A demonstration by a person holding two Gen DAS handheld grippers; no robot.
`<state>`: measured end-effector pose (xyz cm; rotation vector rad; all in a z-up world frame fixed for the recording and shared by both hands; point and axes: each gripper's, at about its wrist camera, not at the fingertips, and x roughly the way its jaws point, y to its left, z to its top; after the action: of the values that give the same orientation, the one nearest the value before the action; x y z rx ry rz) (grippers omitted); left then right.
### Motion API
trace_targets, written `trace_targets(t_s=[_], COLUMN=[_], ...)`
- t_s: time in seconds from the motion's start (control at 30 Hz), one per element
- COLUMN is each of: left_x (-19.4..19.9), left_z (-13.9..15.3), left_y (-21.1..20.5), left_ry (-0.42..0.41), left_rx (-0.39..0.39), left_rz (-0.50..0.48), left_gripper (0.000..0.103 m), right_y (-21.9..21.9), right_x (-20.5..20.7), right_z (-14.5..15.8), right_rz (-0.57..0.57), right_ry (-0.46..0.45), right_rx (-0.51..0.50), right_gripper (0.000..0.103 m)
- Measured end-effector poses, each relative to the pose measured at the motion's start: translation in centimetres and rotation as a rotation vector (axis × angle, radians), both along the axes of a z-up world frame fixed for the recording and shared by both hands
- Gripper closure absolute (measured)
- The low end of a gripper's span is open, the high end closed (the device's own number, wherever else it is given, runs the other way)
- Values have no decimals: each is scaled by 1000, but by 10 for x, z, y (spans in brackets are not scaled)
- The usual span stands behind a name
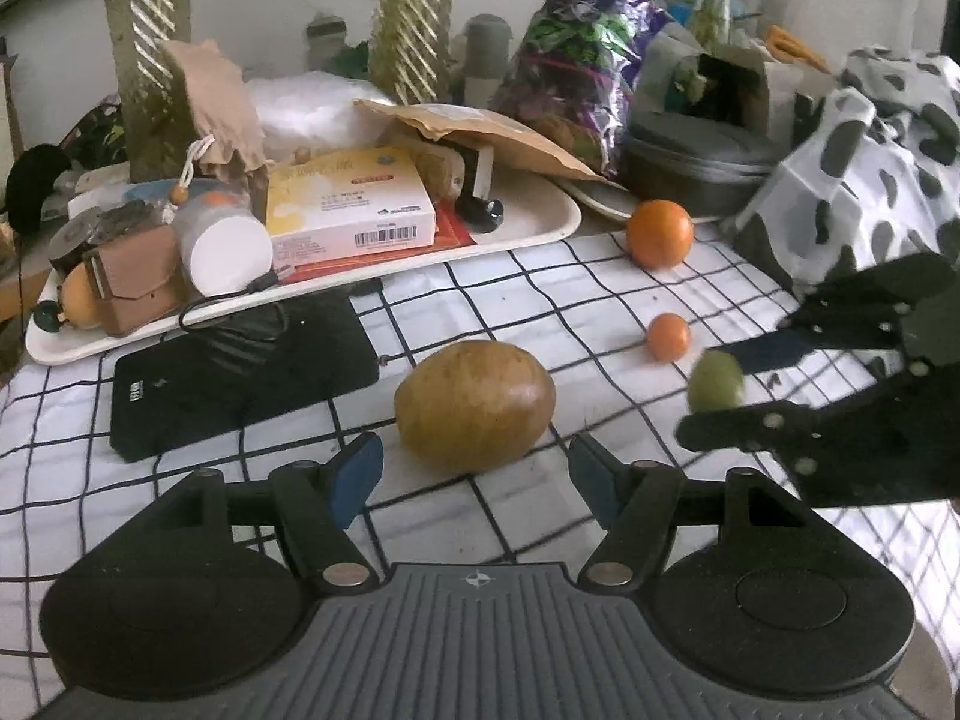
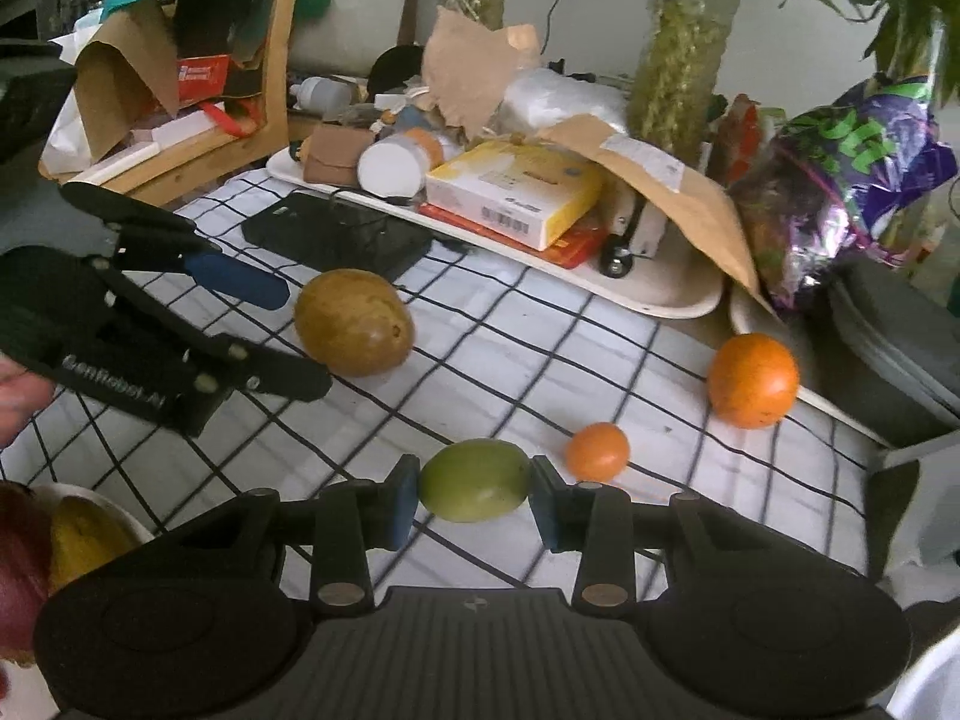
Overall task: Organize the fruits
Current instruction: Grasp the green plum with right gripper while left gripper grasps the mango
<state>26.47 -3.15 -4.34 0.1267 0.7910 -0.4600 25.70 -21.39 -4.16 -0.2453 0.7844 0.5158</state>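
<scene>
Crosswise between the blue pads (image 2: 401, 504) of the right gripper (image 2: 474, 501) a small green fruit (image 2: 474, 480) is clamped, its long axis running from one pad to the other, so that each blunt end is pressed against a pad. From the left wrist view the same green fruit (image 1: 715, 381) is seen at the right, between the dark fingers of the right gripper (image 1: 729, 381); whether it is lifted off the checked cloth (image 1: 528, 276) cannot be told.

The left gripper (image 1: 477, 480) is held with its fingers spread wide and nothing between them. Just ahead of its tips a large brownish-green mango (image 1: 474, 405) lies on the cloth, its long axis set across the gripper's line, roughly parallel to the span between the two pads. In the right wrist view the mango (image 2: 354, 322) is seen just beside the tips of the left gripper (image 2: 288, 330), its stem end turned toward the right.

A small orange fruit (image 2: 597, 450) rests on the cloth near the green one, and a large orange (image 2: 753, 380) lies farther back by the edge of a grey case (image 2: 900, 336). A cluttered white tray (image 1: 540, 228) and a black flat device (image 1: 240, 372) are set behind the mango. At the lower left of the right wrist view a bowl rim (image 2: 102, 504) with a yellow and a red fruit is partly seen.
</scene>
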Motion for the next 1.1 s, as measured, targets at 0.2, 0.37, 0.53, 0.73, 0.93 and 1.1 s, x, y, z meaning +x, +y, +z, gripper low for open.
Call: trace_targets(t_s=[0.2,0.37,0.53,0.73,0.93,1.1], left_x=[9,17,19,20,27,29], left_z=[-2,-2,-5,-11,-18,-20], left_y=[-5,-8,-13,-16,-9,-8], left_ry=[-3,-8,-29,-57,-39,-29], left_rx=[-42,-47,-5,36,12,-18], left_rz=[30,53,44,14,-7,-41], left_gripper=[35,34,35,35,34,35], right_y=[-13,-18,-25,-26,-25,-26], right_x=[-2,-5,-7,-7,-7,-8], right_z=[1,1,0,2,2,2], right_rz=[-17,-20,-22,-21,-20,-14], right_ry=[-5,-9,-9,-11,-11,-10], right_rx=[-1,-4,-6,-2,-3,-4], right_gripper=[63,63,62,63,62,62])
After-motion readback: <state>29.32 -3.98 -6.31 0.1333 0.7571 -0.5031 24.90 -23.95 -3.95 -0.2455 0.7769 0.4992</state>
